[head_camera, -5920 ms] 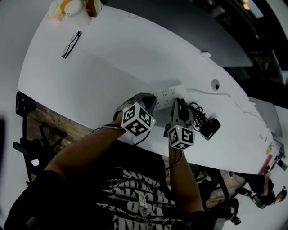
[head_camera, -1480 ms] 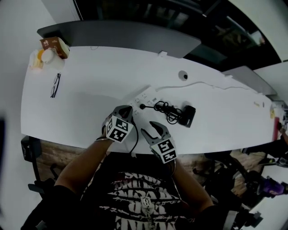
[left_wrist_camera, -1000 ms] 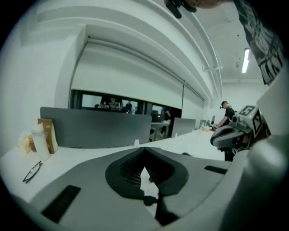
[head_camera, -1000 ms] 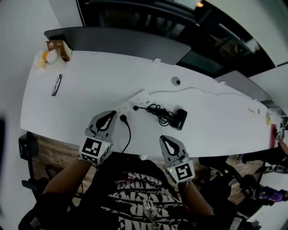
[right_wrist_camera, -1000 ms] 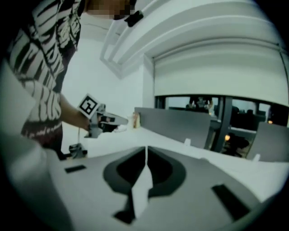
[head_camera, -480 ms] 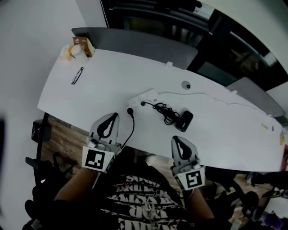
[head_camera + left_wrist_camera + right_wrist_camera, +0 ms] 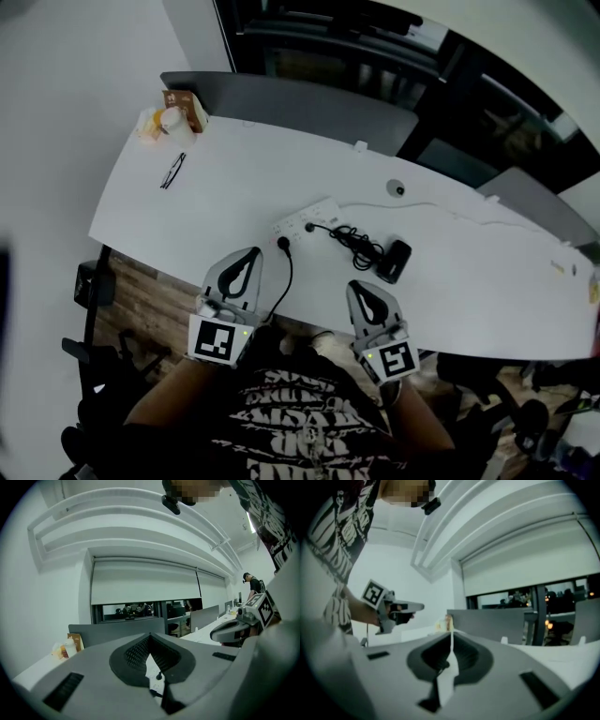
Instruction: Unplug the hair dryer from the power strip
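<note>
Fingers point(image 7: 222, 278) on left gripper point(image 7: 255, 251) and right gripper point(image 7: 355, 285) were pressed together, empty; hair dryer plug point(image 7: 309, 226) apparently lay free beside power strip point(image 7: 304, 215), so only checking remained.

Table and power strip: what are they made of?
The table looks like smooth white laminate or painted board: flat, even, no grain showing. The power strip is probably hard white plastic, a moulded bar with sockets; it is too small to be sure.

The table point(image 7: 239, 183) is bare at the left and far right, so there is room there. In the middle the strip point(image 7: 306, 217), a plug point(image 7: 283, 243), a tangled wire point(image 7: 354, 241) and the dryer point(image 7: 395, 262) lie close together. Some glasses point(image 7: 172, 171) and snacks point(image 7: 173, 114) sit at the far left corner.
</note>
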Action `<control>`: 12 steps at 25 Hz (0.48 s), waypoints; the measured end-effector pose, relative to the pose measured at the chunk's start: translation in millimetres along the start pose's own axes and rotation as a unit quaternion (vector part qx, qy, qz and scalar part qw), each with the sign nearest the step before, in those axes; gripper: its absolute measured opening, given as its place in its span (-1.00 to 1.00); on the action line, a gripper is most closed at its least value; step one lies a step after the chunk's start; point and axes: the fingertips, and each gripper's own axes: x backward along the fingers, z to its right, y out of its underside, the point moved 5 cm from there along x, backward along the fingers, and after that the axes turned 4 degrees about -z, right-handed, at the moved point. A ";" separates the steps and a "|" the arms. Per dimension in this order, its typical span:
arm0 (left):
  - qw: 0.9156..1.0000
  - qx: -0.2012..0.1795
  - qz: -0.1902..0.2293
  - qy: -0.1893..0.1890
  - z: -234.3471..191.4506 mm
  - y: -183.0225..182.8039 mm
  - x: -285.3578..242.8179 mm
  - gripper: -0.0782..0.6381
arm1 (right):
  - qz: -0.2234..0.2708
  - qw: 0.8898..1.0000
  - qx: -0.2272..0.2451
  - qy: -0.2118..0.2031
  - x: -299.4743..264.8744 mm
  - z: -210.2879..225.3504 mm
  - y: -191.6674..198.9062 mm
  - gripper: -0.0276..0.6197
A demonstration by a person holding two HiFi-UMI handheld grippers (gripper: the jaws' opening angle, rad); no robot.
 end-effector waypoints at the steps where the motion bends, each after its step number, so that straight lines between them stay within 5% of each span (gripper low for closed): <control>1: 1.000 0.003 -0.004 0.007 -3.9 2.3 -4.2 -0.71 | -0.018 1.000 -0.006 -0.006 -12.8 -2.9 8.1 -0.80; 6: 0.998 0.000 -0.025 0.052 -25.0 26.8 -34.3 -0.71 | -0.080 0.994 -0.075 0.005 -90.1 -4.6 56.3 -0.78; 8: 0.997 0.005 -0.040 0.071 -28.3 44.3 -51.1 -0.71 | -0.099 0.988 -0.122 0.016 -119.2 -0.4 78.1 -0.35; 12: 0.991 0.003 -0.083 0.101 -31.4 95.2 -94.6 -0.71 | -0.134 0.973 -0.182 0.053 -162.6 11.2 113.1 -0.34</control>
